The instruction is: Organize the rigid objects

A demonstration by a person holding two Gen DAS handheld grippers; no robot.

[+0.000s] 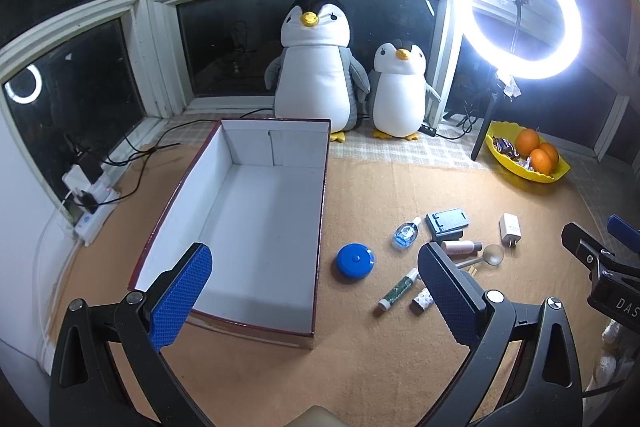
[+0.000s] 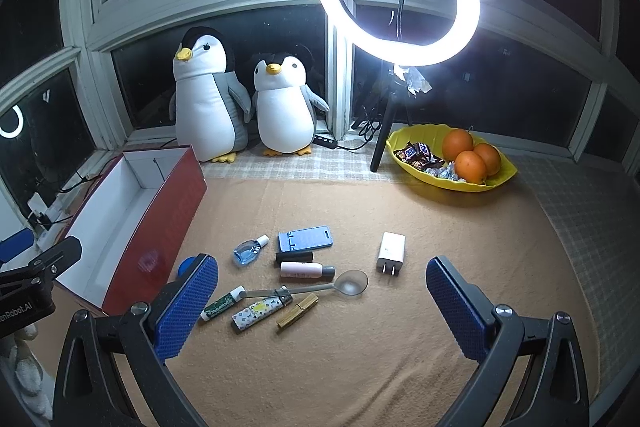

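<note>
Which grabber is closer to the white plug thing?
The right gripper, probably. Its open jaws hover just in front of the white charger, which lies between them and a bit farther back. The left gripper, also open, sits over by the box.

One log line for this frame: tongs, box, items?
left tongs open | right tongs open | box holds nothing | charger, spoon on mat
</note>
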